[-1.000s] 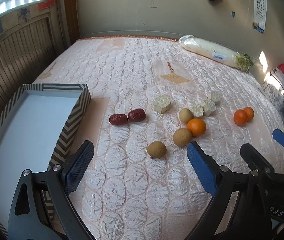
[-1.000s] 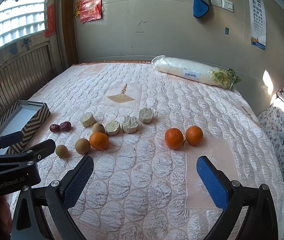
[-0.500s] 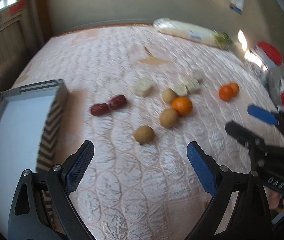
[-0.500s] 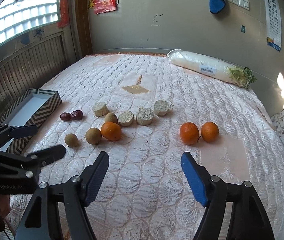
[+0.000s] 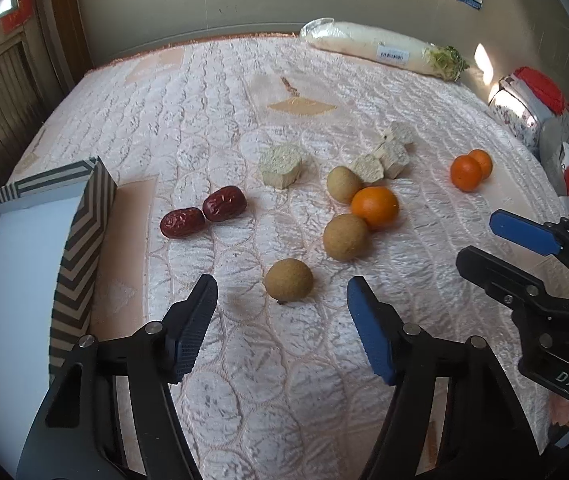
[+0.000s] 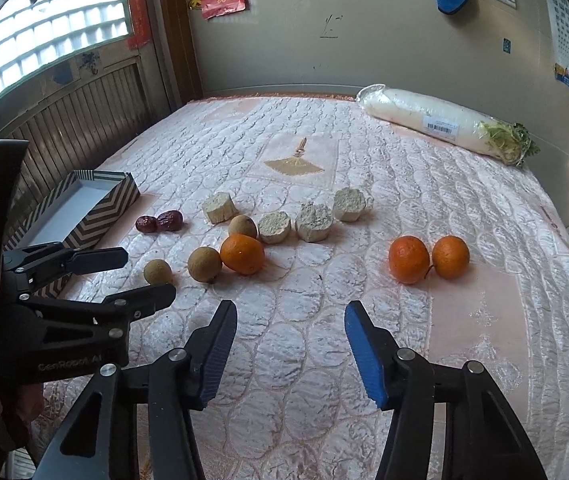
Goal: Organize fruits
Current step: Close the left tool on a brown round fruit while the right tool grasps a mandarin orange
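Two sets of jaws stand spread and empty over a quilted pink bed cover (image 5: 212, 128). Directly ahead of the left gripper (image 5: 280, 304), just beyond its blue-padded tips and centred between them, sits a small round brown longan (image 5: 288, 280). To the outer side of the left jaws lies the chevron-striped cardboard tray with a pale floor (image 5: 80, 248), with no fruit visible in it. Farther out from the same tips, two wrinkled dark-red dates (image 5: 204, 216) touch each other, and on the other side a second brown longan (image 5: 345, 237) leans against a bright orange mandarin (image 5: 375, 207), with a third longan (image 5: 343, 184) behind.

The right gripper (image 6: 290, 330) hovers over bare quilt; a pair of mandarins (image 6: 428, 258) lies ahead of its right jaw. Beyond the fruit sit pale crumbly cake chunks (image 6: 312, 222), and farthest away a plastic-wrapped white radish (image 6: 436, 124) by the wall.

The likely first pick is the nearest longan. The risks: it is round and hard, so an off-centre closing could squirt it away across the slick quilt, and the soft mattress may give under downward pressure. The two grippers are close together, so a sideways swing toward the tray could knock them.
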### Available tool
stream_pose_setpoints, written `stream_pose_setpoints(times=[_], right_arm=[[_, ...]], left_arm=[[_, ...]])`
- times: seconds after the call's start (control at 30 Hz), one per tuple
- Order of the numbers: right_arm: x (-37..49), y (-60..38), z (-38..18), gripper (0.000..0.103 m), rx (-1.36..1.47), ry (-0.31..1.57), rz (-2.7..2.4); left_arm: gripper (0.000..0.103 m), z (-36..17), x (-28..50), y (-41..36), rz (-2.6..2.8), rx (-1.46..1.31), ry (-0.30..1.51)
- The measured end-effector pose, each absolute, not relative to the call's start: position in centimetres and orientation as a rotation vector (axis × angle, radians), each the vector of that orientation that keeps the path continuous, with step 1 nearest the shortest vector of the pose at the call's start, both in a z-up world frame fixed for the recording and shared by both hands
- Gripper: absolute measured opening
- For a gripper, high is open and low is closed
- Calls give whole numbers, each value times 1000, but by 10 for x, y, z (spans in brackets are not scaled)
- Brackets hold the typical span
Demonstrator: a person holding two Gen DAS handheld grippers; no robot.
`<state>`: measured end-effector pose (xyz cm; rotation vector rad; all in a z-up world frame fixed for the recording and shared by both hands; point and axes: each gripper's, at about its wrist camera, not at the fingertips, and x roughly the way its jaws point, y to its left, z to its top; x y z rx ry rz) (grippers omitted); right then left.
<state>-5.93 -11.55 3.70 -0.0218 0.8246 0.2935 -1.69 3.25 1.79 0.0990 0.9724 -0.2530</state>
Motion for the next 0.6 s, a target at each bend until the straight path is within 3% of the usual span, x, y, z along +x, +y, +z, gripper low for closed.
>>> stream_pose_setpoints(times=[0.1,0.17,0.3,0.37,0.6], right_arm=[[-56,-115,36,54,-19,829,302],[-54,-113,34,54,-15,831,320],[-44,-107,30,51,-11,845,352],[-39,-105,27,45,-3,859,364],[-21,-100,24,41,38,872,409]], left_arm=[[67,16,-16,33,-251,100,975],[54,16,-15,32,-250,105,971],[40,12,-11,34,-236,98,984],[29,12,-11,35,-233,92,982],[26,13,-10,39,-222,72,980]])
